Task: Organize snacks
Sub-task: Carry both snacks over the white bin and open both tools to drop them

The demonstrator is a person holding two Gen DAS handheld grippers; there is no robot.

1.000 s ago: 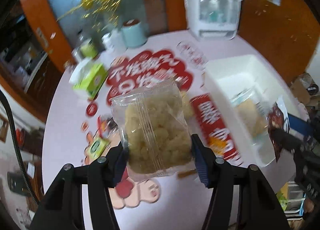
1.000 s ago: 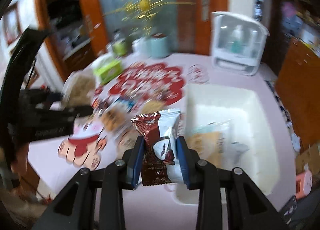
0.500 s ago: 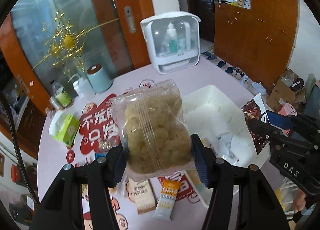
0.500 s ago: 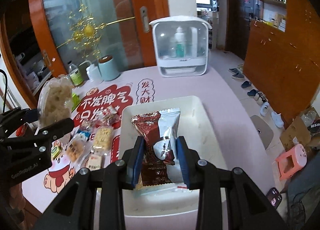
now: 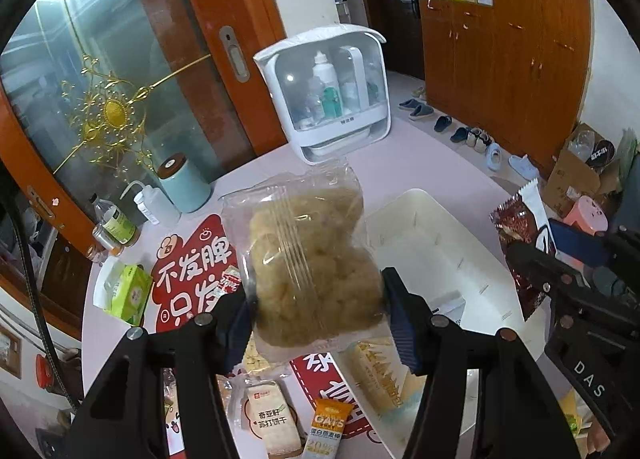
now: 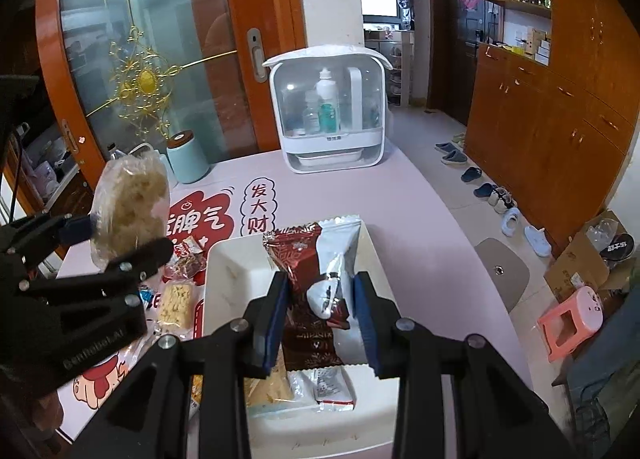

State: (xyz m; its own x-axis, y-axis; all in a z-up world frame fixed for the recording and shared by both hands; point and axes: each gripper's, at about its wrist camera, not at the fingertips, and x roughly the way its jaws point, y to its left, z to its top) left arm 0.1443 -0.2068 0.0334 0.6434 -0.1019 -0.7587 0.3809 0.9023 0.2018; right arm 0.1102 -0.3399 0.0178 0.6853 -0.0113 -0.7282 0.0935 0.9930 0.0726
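My left gripper (image 5: pixel 320 319) is shut on a clear bag of pale puffed snacks (image 5: pixel 308 259), held up over the table's left side beside the white bin (image 5: pixel 424 219). In the right wrist view the same bag (image 6: pixel 128 207) shows at the left. My right gripper (image 6: pixel 322 317) is shut on a dark red and white snack packet (image 6: pixel 316 271), held above the white bin (image 6: pixel 224 259). That packet (image 5: pixel 520 231) shows at the right of the left wrist view. Two packets (image 6: pixel 320 383) lie in the bin's near end.
Loose snack packs (image 5: pixel 272 415) lie on the pink table with red stickers (image 5: pixel 192 271). A white clear-front cabinet (image 6: pixel 328 115), a teal canister (image 6: pixel 186 157), bottles (image 5: pixel 116 223) and a green tissue box (image 5: pixel 126 293) stand at the back and left. Shoes and a pink stool (image 6: pixel 572 319) are on the floor.
Both grippers have swung toward the right and a little up with their packets still held. The white bin now lies under the right gripper, and the left gripper's bag sits closer beside it.
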